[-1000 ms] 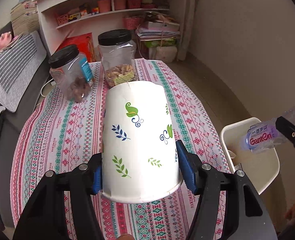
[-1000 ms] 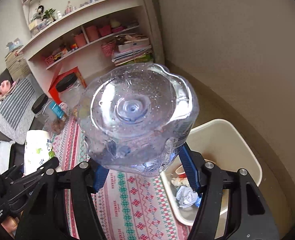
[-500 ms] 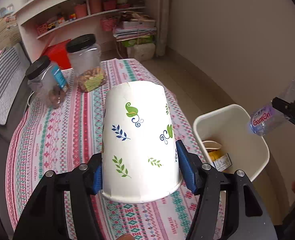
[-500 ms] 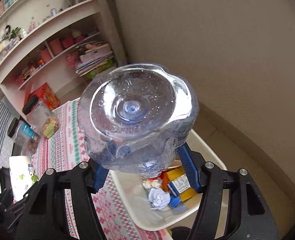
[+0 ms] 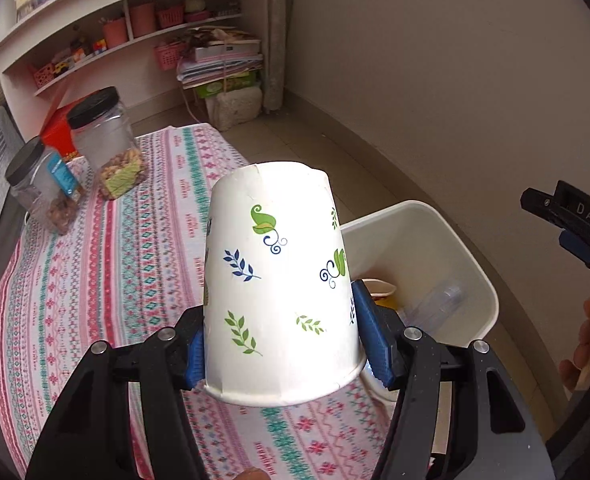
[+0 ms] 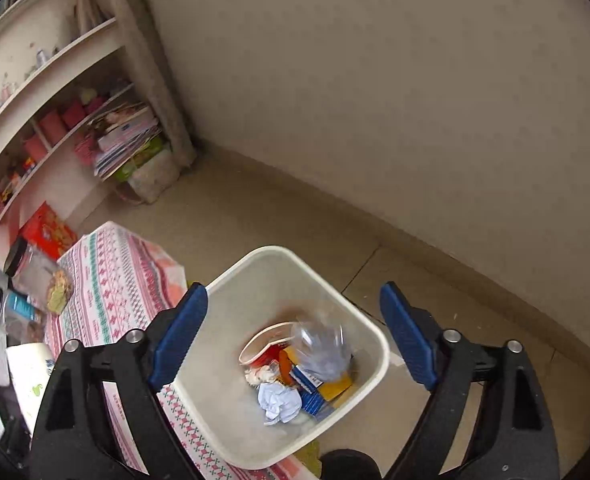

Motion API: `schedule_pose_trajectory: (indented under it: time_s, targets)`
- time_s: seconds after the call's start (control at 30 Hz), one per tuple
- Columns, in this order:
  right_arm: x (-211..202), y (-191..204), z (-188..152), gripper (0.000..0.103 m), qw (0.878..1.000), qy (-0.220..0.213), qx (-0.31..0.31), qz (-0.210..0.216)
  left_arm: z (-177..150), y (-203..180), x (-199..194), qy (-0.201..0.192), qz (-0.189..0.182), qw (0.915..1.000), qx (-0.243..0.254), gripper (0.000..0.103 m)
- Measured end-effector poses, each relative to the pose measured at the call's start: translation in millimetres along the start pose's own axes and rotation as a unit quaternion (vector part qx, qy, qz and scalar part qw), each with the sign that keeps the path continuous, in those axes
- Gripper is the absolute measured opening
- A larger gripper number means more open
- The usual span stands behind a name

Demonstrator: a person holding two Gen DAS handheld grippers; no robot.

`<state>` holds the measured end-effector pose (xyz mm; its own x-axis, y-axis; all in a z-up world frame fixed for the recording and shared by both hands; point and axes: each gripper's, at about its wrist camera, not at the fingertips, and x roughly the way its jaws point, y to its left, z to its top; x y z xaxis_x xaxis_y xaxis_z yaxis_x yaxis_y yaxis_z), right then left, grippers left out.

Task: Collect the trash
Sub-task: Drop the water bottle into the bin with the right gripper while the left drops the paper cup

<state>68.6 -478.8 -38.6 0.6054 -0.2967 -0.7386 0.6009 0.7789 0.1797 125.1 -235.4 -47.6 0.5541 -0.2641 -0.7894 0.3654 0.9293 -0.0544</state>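
Two claws, left claw (image 5: pixel 281 350) clamped on paper cup (image 5: pixel 279 280), right claw (image 6: pixel 295 336) opening, empty, blurred bottle (image 6: pixel 321 350) in bin (image 6: pixel 231 412).

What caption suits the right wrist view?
Opening hand-held gripper above a white bin, a clear bottle among the trash inside.

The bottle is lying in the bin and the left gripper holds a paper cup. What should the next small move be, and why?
Probably carry the left gripper sideways until the cup is over the bin, then let go. The cup is still over the tablecloth, beside the bin's rim, while the right gripper, jaws opening, is empty above it.
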Motion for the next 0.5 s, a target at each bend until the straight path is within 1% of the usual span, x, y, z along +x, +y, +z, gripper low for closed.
schedule_pose_trajectory:
  time_s: [0.2, 0.4, 0.5]
  targets:
    - [-5.1, -24.2, 6.7, 0.089, 0.999, -0.004, 0.038, -0.004, 6.2, -33.3, 9.7, 0.008, -0.016, 0.9997, 0.013, 0.061]
    - [-15.4, -56.6, 13.0, 0.090, 0.996, -0.019, 0.085, -0.012, 14.8, -63.8, 20.7, 0.021, -0.035, 0.9989, 0.022, 0.061]
    - [-19.0, -69.9, 14.2, 0.090, 0.995, -0.023, 0.097, -0.019, 17.0, -79.4, 27.0, 0.028, -0.042, 0.9983, 0.029, 0.061]
